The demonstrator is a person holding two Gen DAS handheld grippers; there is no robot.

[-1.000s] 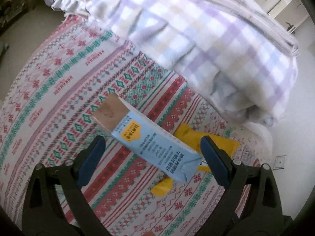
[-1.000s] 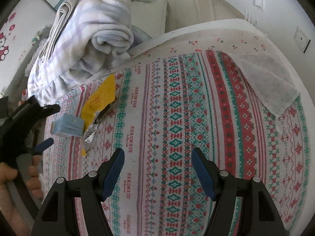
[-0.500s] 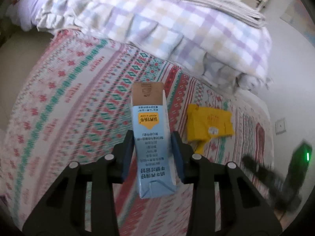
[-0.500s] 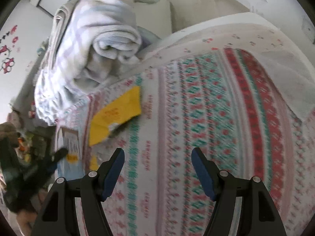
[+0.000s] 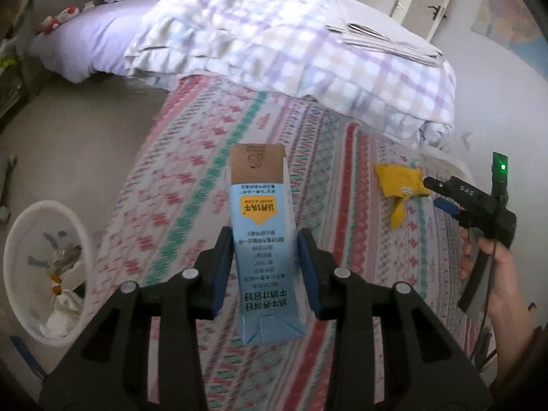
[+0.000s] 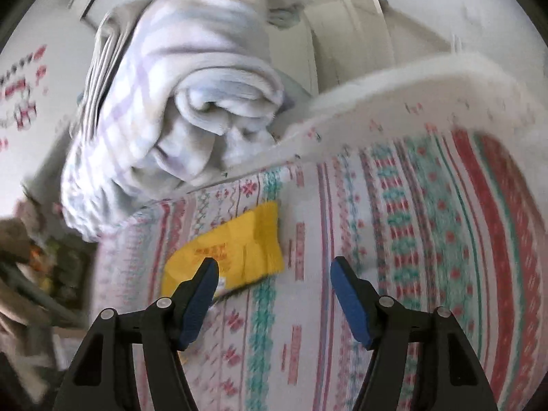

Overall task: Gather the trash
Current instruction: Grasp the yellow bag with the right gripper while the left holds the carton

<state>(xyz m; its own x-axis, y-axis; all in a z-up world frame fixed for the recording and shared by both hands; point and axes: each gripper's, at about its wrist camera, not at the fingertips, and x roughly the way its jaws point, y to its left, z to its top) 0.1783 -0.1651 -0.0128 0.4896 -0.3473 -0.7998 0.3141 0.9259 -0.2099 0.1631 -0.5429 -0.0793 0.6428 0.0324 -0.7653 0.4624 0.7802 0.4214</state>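
Soft daylight, motion blur, fisheye warping

milk cartons showing: 1 (image 5: 263,239) | yellow wrappers lying: 1 (image 5: 399,185) | white bins standing: 1 (image 5: 20,226) | plaid quilts lying: 1 (image 5: 291,41) | grippers showing: 2 (image 5: 265,270) (image 6: 274,287)

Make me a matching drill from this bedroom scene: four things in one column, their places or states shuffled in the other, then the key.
1. blue carton
2. yellow wrapper
3. white bin
4. checked blanket

a. on the floor beside the bed
b. clamped in the left gripper
c. folded at the far end of the bed
d. flat on the patterned cover, ahead of the right gripper

Pairs: 1-b, 2-d, 3-a, 4-c
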